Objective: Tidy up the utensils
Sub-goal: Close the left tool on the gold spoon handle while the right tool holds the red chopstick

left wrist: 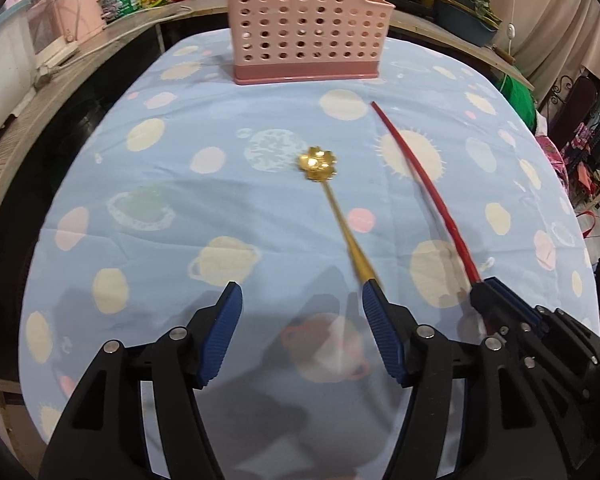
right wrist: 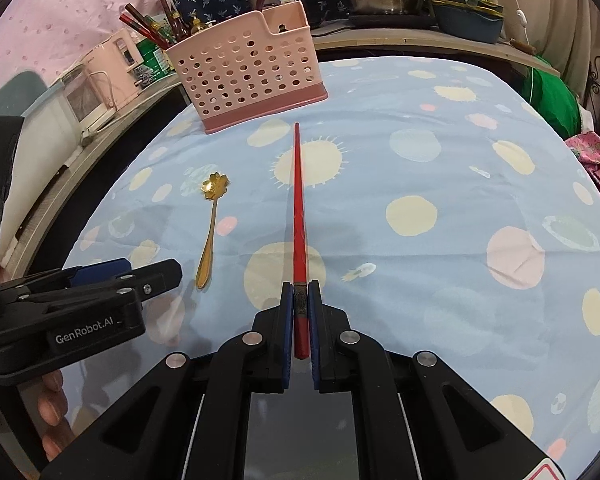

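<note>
**Red chopstick gripped, gold spoon lying loose on the desk**

From the left wrist: the left tool [left wrist: 302, 300] stands open, its blue pads wide apart with nothing between them. The gold spoon [left wrist: 332, 204] lies on the planet-print cloth [left wrist: 180, 208] of the desk, its flower-shaped bowl pointing toward the pink holder [left wrist: 306, 24] at the far edge; the handle's end lies just by the tip of the tool's right-side finger, and whether they touch I cannot tell. To the right, the right tool [left wrist: 485, 286] grips the red chopstick [left wrist: 416, 176].

From the right wrist: the right tool [right wrist: 301, 292] is closed tight on the thick end of the red chopstick [right wrist: 298, 208], whose tip points toward the pink holder [right wrist: 248, 76]. More chopsticks stand in that holder. The gold spoon [right wrist: 210, 224] lies left of the chopstick, well apart from it, just beside the left tool [right wrist: 156, 276].
</note>
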Available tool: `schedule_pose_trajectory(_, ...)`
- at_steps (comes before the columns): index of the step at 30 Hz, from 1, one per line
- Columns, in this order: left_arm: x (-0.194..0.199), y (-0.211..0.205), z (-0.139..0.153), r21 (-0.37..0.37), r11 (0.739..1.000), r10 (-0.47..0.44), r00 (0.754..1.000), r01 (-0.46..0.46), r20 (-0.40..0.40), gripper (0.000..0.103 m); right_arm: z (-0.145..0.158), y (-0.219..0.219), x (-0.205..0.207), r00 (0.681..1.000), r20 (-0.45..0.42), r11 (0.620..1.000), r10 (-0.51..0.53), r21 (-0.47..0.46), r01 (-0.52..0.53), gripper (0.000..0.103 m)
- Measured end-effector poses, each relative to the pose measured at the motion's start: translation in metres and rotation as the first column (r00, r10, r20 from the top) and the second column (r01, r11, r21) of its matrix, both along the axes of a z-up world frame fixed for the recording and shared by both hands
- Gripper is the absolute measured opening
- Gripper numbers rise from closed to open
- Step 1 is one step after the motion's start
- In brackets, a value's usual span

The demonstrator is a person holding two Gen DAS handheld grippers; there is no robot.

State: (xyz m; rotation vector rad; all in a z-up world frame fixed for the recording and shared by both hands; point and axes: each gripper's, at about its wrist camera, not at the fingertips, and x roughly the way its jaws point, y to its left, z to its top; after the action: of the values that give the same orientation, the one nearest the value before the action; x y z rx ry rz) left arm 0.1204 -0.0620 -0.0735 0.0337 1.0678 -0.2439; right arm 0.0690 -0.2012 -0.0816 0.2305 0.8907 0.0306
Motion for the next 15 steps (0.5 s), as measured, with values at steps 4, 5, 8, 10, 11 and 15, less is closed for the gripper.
schedule_pose_trajectory(4, 0.002, -0.014, -0.005, -0.013, 1.0, -0.021, 1.0, 0.021, -0.015, 0.059, -0.002, -0.004, 0.001, 1.0, -0.003, 1.0, -0.003, 0.015, 0.003, 0.007)
schedule_pose_trajectory(5, 0.003, -0.017, -0.008, -0.013, 1.0, -0.023, 0.999, 0.023, -0.022, 0.059, -0.003, -0.006, 0.002, 1.0, -0.004, 1.0, -0.003, 0.022, 0.003, 0.007)
schedule_pose_trajectory(8, 0.005, -0.023, -0.012, 0.003, 1.0, -0.022, 1.0, 0.022, -0.014, 0.058, -0.004, -0.008, 0.003, 1.0, -0.008, 1.0, -0.003, 0.03, 0.003, 0.007)
schedule_pose_trajectory(10, 0.005, -0.025, -0.013, 0.014, 1.0, -0.024, 1.0, 0.024, -0.009, 0.056, -0.005, -0.007, 0.004, 1.0, -0.009, 0.999, 0.0, 0.033, 0.001, 0.007)
schedule_pose_trajectory(11, 0.005, -0.025, -0.013, 0.015, 1.0, -0.023, 1.0, 0.023, -0.006, 0.051, -0.006, -0.007, 0.004, 1.0, -0.011, 0.999, 0.001, 0.035, -0.001, 0.007)
schedule_pose_trajectory(15, 0.006, -0.025, -0.011, 0.023, 0.999, -0.032, 0.999, 0.032, -0.002, 0.032, -0.007, -0.006, 0.004, 1.0, -0.013, 0.999, 0.004, 0.041, -0.004, 0.007)
